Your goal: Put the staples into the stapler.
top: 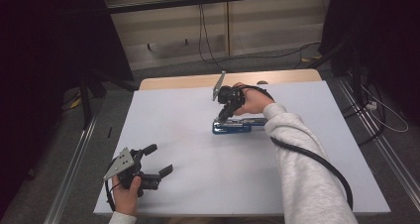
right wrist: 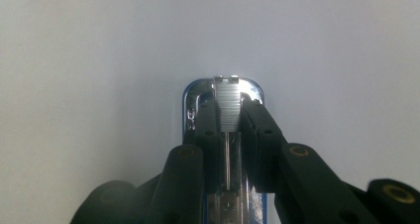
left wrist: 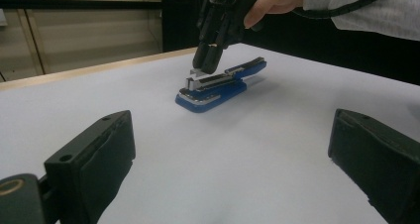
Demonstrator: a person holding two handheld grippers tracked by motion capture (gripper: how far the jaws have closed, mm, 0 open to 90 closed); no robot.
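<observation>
A blue stapler with a chrome magazine lies on the white table, right of centre. My right gripper points down at the stapler's left end. In the right gripper view its jaws are shut on a ridged silver staple strip, which sits over the stapler's chrome front. The left gripper view shows the stapler ahead, with the right gripper on its metal top. My left gripper rests near the table's front left corner, open and holding nothing.
A wooden table edge runs along the far side. Metal rails flank the table. Cables trail across the floor behind, in front of pale cabinets. Dark stands rise at both back corners. A black cable runs along the right sleeve.
</observation>
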